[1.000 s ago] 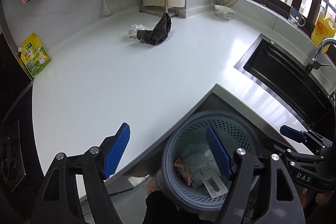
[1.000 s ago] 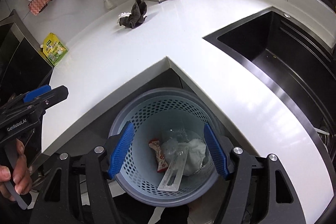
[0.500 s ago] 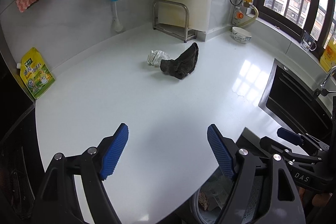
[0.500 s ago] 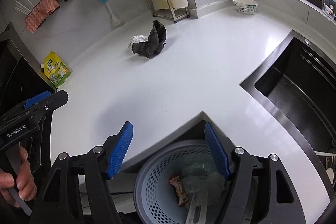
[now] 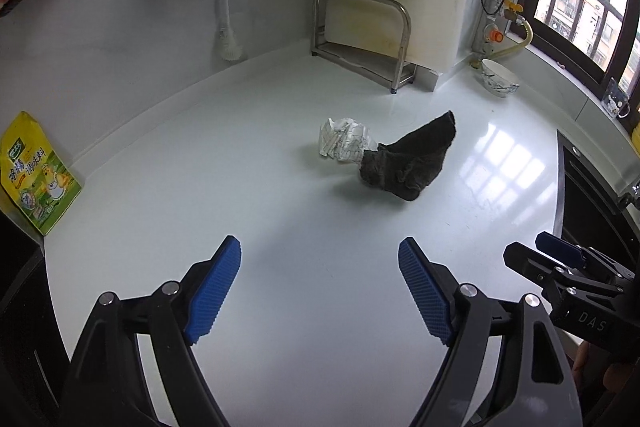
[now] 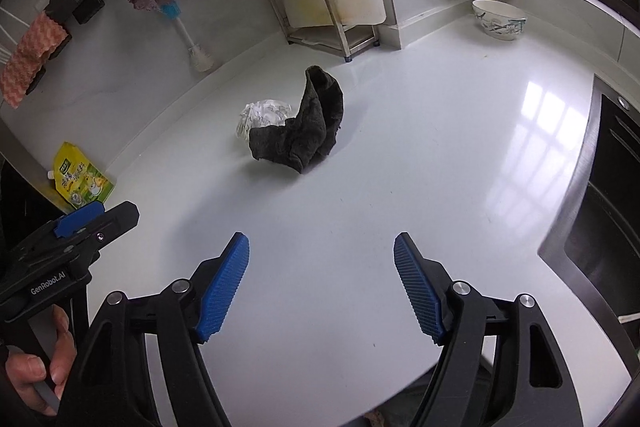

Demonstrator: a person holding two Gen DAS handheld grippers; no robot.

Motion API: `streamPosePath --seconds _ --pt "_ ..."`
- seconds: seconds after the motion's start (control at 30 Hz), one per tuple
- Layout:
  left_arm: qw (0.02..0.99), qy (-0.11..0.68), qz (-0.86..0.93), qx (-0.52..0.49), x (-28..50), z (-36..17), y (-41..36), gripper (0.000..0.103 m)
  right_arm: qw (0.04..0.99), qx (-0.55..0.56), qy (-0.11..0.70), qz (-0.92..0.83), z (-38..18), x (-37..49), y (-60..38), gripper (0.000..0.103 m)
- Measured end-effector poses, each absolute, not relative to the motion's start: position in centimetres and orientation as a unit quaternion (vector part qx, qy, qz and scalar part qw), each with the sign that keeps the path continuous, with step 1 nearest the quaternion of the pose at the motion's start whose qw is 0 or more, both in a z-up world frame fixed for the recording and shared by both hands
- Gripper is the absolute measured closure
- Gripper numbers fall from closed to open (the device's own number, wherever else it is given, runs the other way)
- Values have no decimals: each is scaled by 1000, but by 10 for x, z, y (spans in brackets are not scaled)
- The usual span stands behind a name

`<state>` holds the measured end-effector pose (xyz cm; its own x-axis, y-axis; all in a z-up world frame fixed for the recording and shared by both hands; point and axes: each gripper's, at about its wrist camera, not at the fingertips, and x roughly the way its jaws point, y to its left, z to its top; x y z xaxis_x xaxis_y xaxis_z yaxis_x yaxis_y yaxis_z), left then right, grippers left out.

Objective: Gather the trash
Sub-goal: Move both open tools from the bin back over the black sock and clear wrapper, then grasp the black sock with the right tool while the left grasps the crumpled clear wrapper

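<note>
A crumpled white wrapper (image 5: 345, 144) lies on the white counter (image 5: 248, 211), touching a dark grey cloth (image 5: 412, 163) to its right. In the right wrist view the wrapper (image 6: 264, 115) is partly hidden behind the cloth (image 6: 308, 131). My left gripper (image 5: 320, 291) is open and empty, above the counter, well short of both. My right gripper (image 6: 322, 287) is open and empty too, beside the left one. Each gripper shows at the edge of the other's view.
A yellow-green pouch (image 5: 32, 175) leans at the counter's left end. A steel rack (image 5: 360, 43) and a bowl (image 5: 498, 81) stand at the back. A black sink (image 6: 612, 195) lies to the right. Cloths and a brush (image 5: 224, 15) hang on the wall.
Both grippers have risen from over the trash basket and moved forward over the counter. The basket has dropped out of view. The wrapper and cloth now look nearer.
</note>
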<state>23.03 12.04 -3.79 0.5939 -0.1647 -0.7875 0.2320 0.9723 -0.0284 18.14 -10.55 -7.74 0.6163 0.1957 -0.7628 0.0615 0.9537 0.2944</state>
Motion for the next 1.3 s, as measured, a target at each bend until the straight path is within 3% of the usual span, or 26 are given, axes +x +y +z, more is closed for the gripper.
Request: streamPosePath --seconds 0.5,1.13,1.3 --pt "888 440 -126 34 318 -73 134 23 881 154 448 21 -107 282 -93 31" --pt "884 447 -131 34 345 -88 130 23 871 160 464 17 -140 332 -86 30" --pt "883 450 -130 31 347 -90 129 23 876 158 454 25 -136 330 -82 54"
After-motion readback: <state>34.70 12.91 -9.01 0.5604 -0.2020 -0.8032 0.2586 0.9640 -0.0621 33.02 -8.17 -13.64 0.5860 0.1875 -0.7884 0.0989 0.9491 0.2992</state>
